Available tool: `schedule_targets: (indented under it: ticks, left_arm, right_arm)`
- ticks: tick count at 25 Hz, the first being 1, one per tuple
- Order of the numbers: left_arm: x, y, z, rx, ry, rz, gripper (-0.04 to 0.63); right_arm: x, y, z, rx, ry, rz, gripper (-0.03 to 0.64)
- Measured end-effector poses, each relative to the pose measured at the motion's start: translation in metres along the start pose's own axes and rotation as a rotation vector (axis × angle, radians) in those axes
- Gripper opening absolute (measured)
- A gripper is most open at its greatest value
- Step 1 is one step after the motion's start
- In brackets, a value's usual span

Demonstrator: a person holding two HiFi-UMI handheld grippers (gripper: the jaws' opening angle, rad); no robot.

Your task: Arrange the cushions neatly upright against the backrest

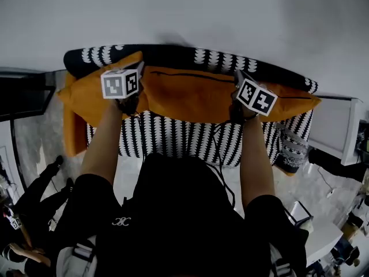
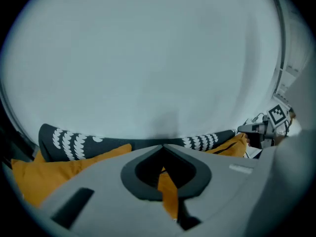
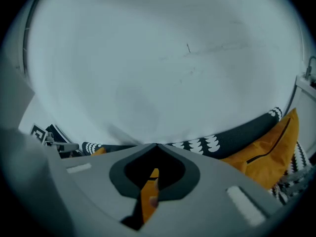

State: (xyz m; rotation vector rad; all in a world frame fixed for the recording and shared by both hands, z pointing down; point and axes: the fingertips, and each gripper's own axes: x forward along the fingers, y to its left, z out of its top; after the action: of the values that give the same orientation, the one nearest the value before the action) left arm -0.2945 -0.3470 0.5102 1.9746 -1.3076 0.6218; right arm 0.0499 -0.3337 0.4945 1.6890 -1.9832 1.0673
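A long orange cushion with a dark zip leans against the black-and-white patterned backrest of the sofa. My left gripper is shut on orange fabric at the cushion's left end. My right gripper is shut on its right end. A strip of orange fabric is pinched between the closed jaws in the left gripper view, and another strip in the right gripper view. A second orange cushion sits at the sofa's left end, and a third at the right end.
The patterned sofa seat lies below the cushions. A white wall rises right behind the backrest. A grey patterned cushion sits low by the sofa's right end, beside white furniture. A person in dark clothes is on the floor at lower left.
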Motion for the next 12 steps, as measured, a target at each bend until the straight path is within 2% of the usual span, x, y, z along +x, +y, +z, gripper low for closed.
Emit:
schedule_targets:
  ticks: [6,10,12]
  left_arm:
    - [-0.072,-0.056,0.013,0.025,-0.174,0.010,0.009]
    - [-0.117,-0.094,0.022,0.031,-0.248,-0.054,0.009]
    - [-0.141,-0.108,0.030,0.059,-0.297,-0.064,0.009]
  right_arm:
    - [-0.059,0.059,-0.004,-0.088,-0.098,0.054,0.008]
    - [-0.107,0.102,-0.001,-0.130,-0.178,0.073,0.008]
    - [-0.133,0.123,0.005,-0.172,-0.236,0.077,0.006]
